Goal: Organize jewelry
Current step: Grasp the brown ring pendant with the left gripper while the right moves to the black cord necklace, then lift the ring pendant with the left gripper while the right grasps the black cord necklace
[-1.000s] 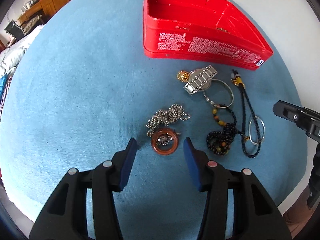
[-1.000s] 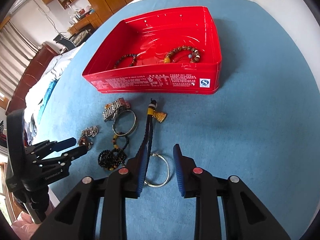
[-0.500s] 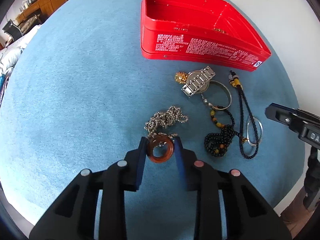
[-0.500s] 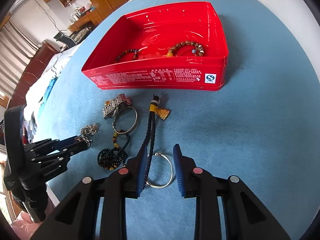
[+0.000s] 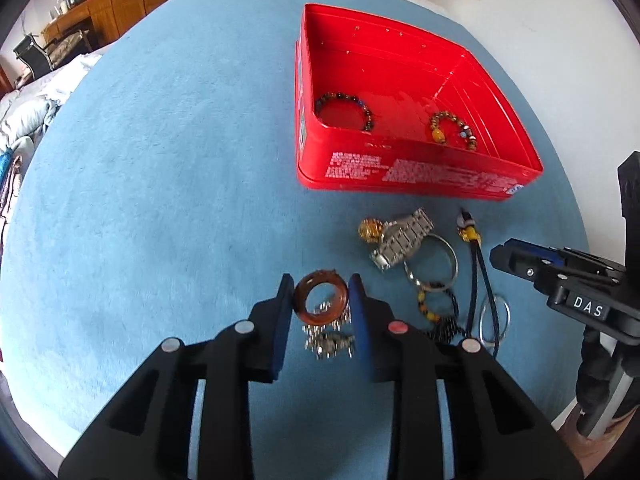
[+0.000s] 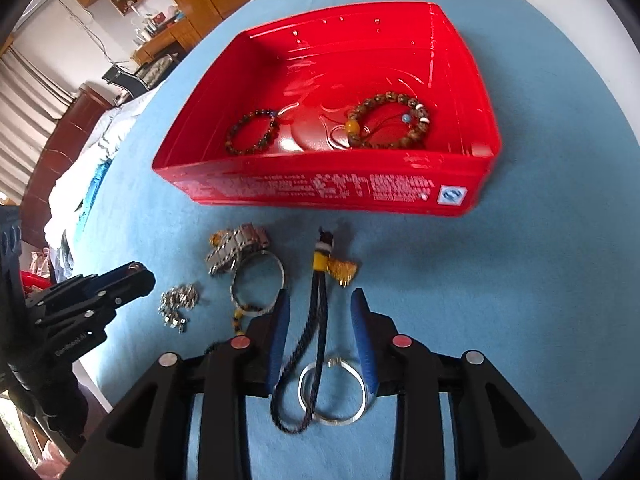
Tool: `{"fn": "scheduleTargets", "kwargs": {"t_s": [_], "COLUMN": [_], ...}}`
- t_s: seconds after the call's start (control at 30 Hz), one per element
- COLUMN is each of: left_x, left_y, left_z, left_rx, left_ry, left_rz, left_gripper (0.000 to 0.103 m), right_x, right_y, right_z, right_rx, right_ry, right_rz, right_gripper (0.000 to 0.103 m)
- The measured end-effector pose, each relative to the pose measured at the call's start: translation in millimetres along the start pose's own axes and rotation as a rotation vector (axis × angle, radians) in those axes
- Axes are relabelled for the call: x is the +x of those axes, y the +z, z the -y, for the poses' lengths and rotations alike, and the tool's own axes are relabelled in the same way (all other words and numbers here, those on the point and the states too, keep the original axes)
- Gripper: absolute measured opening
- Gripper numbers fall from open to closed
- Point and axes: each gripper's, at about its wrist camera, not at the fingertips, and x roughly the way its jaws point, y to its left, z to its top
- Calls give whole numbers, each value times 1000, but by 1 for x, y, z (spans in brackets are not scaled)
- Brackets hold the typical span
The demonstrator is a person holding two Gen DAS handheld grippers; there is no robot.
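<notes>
Left wrist view shows a blue cloth (image 5: 160, 160), then a red tin (image 5: 400, 176) holding two bead bracelets, then the left gripper (image 5: 320, 300) clamping a brown ring (image 5: 320, 299) with chain dangling, while the right gripper (image 6: 320, 312) stands narrowly parted over a dark cord (image 6: 316, 320) and silver bangle (image 6: 334, 390).

Bright, even daylight fills both views. The red tin (image 6: 328, 196) shows white glare streaks on its glossy floor and casts a soft shadow on the blue cloth (image 5: 160, 160) just in front of its near wall. The silver chain (image 5: 330, 340) is smeared by motion blur. Fisheye distortion bends everything around the tin, and the corners fall to black. Beyond the tin, the background is washed out and soft.
</notes>
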Motion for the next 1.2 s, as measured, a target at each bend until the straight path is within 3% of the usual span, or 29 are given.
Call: {"fn": "scheduleTargets", "kwargs": {"t_s": [0.4, 0.6, 0.83, 1.2], "left_x": [28, 34, 26, -5], "left_y": [22, 25, 19, 9], "left_z": [0, 0, -3, 5], "left_rx": [-8, -17, -14, 11], "left_ry": [-15, -16, -27, -36], "left_rz": [-20, -34, -27, 24], "left_gripper": [27, 27, 27, 27], "right_x": [38, 40, 24, -40], "right_y": [26, 23, 13, 0], "right_z": [-1, -7, 2, 6], "right_rx": [-39, -72, -38, -22], "right_ry": [-51, -80, -10, 25], "right_rz": [-48, -24, -19, 100], "right_gripper": [32, 27, 27, 27]}}
